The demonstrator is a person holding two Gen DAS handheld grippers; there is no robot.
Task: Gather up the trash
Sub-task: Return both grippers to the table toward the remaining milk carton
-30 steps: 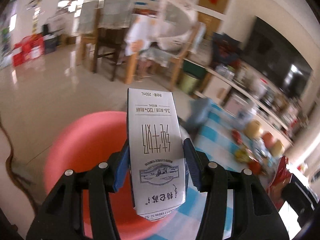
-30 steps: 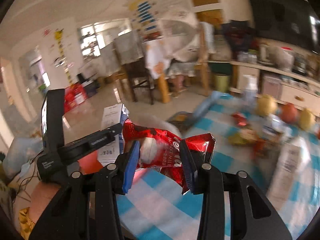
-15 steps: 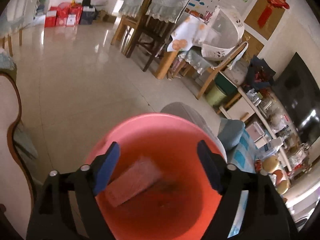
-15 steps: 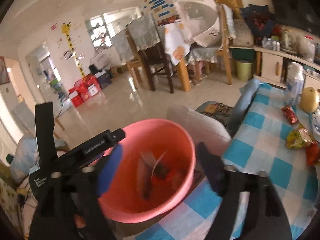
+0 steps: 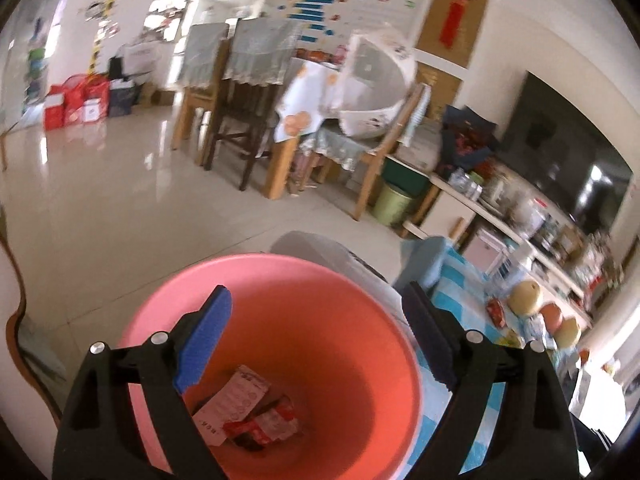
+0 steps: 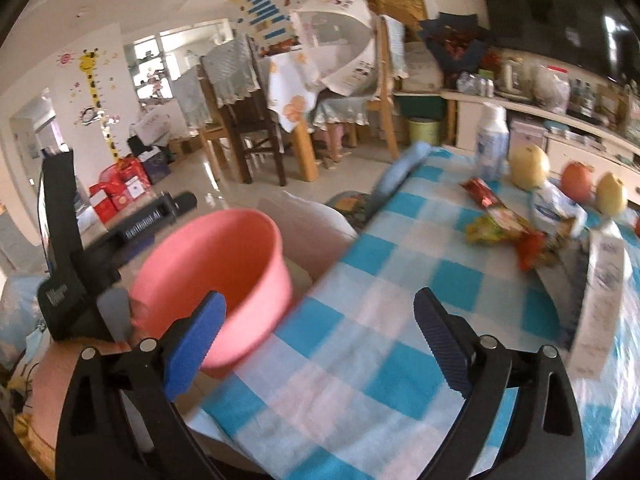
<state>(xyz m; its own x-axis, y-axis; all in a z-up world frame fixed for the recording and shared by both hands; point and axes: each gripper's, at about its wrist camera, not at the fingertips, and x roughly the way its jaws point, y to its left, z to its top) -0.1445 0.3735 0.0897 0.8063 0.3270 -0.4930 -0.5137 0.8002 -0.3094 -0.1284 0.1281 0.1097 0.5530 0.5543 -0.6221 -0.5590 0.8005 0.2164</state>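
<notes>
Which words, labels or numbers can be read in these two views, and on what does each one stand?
"GenRobot.AI", as far as the blur allows: on the black bar beside the pink bucket.
Flattened carton inside the bucket: print too small to read.
White carton on the checked cloth: blurred, unreadable.
White bottle: label blurred, unreadable.

A checked blue cloth (image 6: 360, 320) covers the worktop. Two pears (image 6: 526, 166) and an orange (image 6: 576, 182) sit near a white bottle (image 6: 492, 140). Chairs (image 5: 248, 100) stand by a dining table (image 5: 308, 100); a television (image 5: 560, 152) hangs behind.
</notes>
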